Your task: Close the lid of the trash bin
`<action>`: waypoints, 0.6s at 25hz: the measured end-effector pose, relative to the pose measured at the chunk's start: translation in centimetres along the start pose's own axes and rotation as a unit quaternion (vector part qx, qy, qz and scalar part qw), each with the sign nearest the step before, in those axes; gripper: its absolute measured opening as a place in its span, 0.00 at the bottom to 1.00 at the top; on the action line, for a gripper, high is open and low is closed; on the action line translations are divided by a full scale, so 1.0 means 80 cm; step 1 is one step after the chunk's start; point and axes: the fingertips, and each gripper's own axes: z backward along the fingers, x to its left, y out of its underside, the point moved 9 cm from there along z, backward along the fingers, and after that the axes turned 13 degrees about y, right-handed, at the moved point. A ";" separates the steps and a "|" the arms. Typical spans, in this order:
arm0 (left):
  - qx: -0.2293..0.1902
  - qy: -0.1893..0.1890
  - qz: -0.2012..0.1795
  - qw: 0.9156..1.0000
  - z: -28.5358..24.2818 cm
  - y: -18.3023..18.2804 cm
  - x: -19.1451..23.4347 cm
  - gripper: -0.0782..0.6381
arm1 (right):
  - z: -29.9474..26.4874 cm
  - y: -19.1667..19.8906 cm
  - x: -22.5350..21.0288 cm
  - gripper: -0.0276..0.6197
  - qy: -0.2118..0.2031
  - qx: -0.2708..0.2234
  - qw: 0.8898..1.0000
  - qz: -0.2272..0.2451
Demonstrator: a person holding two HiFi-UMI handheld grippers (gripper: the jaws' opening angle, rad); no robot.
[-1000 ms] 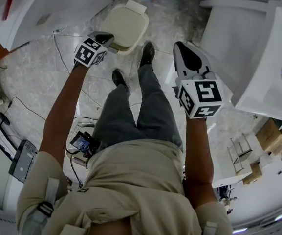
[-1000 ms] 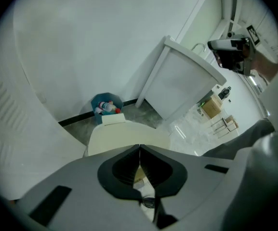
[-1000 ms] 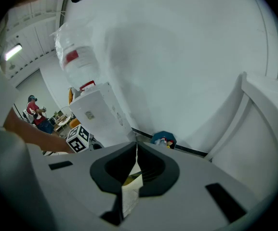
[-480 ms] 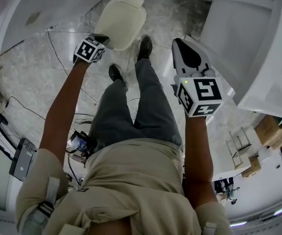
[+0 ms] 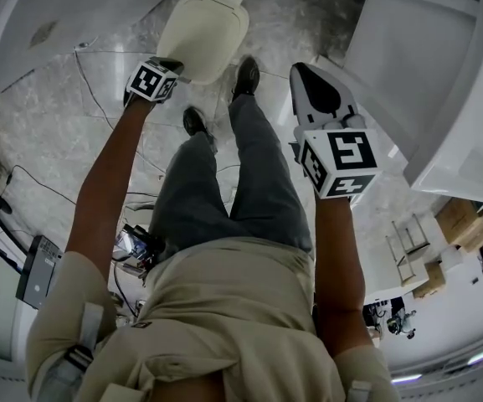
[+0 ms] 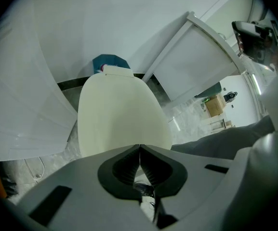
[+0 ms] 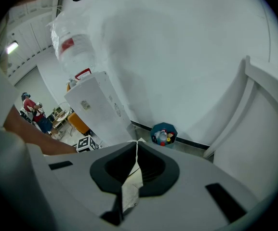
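Trash bin (image 5: 203, 32) stands on the floor (image 5: 74, 124) near the wall (image 6: 105, 23), body and contents hidden under its cream lid (image 6: 122, 112), long axis running from the person's shoes (image 5: 247, 75) to the hinge end toward the wall. Left gripper (image 6: 139, 147), jaws together and empty, is at the lid's near edge; contact unconfirmed. Right gripper (image 7: 137, 141), jaws together on nothing, hangs well apart.

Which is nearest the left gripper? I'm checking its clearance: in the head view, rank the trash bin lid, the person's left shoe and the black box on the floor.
From the left gripper:
1. trash bin lid, right at its tips.
2. left shoe, just below it in the picture.
3. black box, far off, lower left.
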 end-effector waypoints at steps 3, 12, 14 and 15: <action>0.004 -0.002 0.004 1.000 -0.008 0.004 0.005 0.13 | -0.003 0.005 0.000 0.08 -0.002 0.002 1.000 0.000; 0.014 0.004 0.008 1.000 -0.034 0.008 0.020 0.13 | -0.013 0.021 -0.010 0.08 0.002 0.009 1.000 -0.002; 0.018 0.003 0.009 1.000 -0.036 0.008 0.022 0.13 | -0.015 0.023 -0.011 0.08 0.002 0.010 1.000 -0.003; 0.019 0.002 0.009 1.000 -0.037 0.008 0.023 0.13 | -0.016 0.025 -0.011 0.08 0.001 0.010 1.000 -0.004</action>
